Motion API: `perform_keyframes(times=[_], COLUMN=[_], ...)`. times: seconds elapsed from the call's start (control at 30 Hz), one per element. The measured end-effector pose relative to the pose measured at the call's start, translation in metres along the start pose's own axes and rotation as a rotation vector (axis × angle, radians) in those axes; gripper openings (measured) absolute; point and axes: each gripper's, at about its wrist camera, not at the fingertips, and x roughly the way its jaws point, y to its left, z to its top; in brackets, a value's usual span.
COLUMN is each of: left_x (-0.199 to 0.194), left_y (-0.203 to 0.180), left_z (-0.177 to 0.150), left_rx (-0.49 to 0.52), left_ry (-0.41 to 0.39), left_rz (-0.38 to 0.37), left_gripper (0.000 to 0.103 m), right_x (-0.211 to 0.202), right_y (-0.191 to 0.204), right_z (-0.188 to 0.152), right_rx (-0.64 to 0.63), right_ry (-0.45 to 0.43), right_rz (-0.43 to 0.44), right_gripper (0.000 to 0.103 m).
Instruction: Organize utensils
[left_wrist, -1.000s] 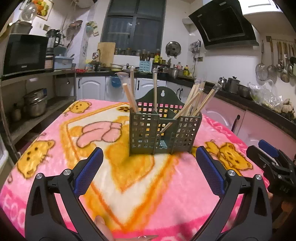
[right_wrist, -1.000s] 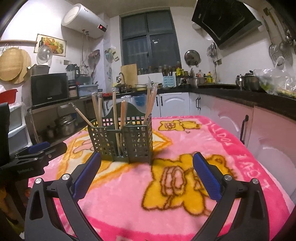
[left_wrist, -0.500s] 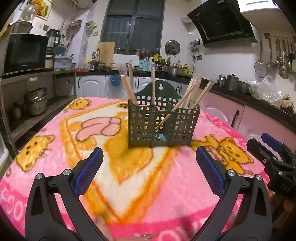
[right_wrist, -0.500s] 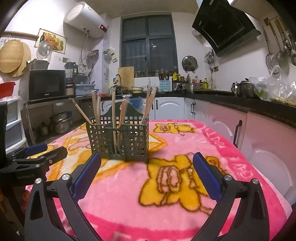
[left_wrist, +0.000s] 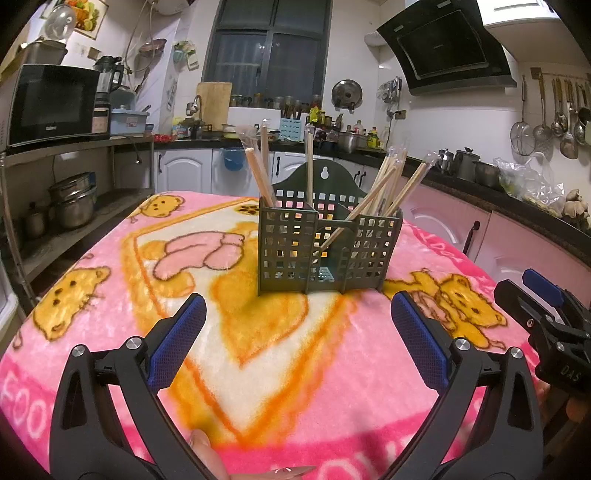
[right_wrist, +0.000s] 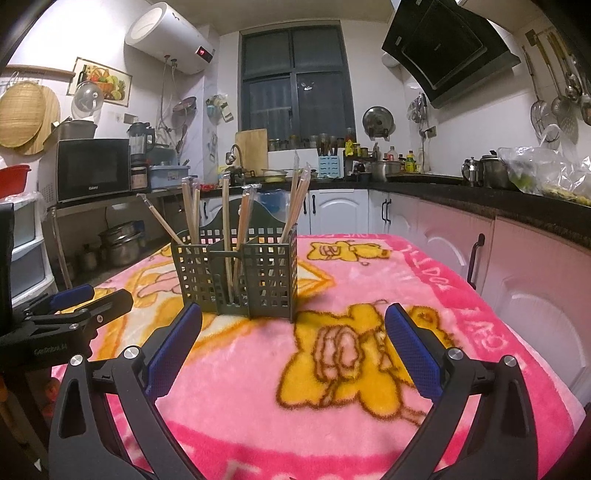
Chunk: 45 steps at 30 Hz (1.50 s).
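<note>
Standing upright on the pink blanket with yellow bears, the dark green utensil holder is seen ahead of both tools, near the middle of the covered counter. Wooden chopsticks are kept in its compartments: some lean to the left in the left compartment, and a bundle leans to the right in the right compartment, as seen from the left wrist view. The left tool is held wide apart, with nothing between its blue pads, and it hovers above the blanket, well apart from the holder. The right tool is spread wide and empty as well, and the holder is seen just beyond its fingers. A fingertip of the person is seen at the bottom edge of the left view.
</note>
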Motion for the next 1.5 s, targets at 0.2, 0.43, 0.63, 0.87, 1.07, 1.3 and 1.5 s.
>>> perform_keyframes(times=[0.2,0.43,0.63,0.87,1.07,1.3,1.5], left_x=[-0.0002,0.0001,0.0003,0.0002,0.0004,-0.0002,0.0004], left_y=[0.0009,0.0007,0.0006,0.0009,0.001,0.001,0.0007], left_z=[-0.0006,-0.0005,-0.0003,-0.0002,0.0,0.0001,0.0001], left_rx=[0.0,0.0,0.001,0.001,0.001,0.0,0.0], left_ry=[-0.001,0.002,0.001,0.002,0.001,0.001,0.002], left_rz=[0.001,0.0,0.001,0.001,0.0,0.0,0.0], left_gripper=[0.092,0.092,0.092,0.092,0.092,0.092,0.092], right_x=[0.0005,0.0016,0.0013,0.0016,0.0013,0.002,0.0022], right_y=[0.0003,0.0003,0.0001,0.0002,0.0001,0.0012,0.0007], right_z=[-0.0006,-0.0022,-0.0018,-0.0026,-0.002,-0.0035,-0.0036], right_rx=[-0.001,-0.001,-0.002,-0.001,-0.002,-0.002,-0.003], right_ry=[0.001,0.001,0.001,0.001,0.002,0.005,0.005], right_rz=[0.002,0.002,0.003,0.002,0.004,0.004,0.005], right_gripper=[0.097,0.097,0.097,0.097,0.097,0.097,0.097])
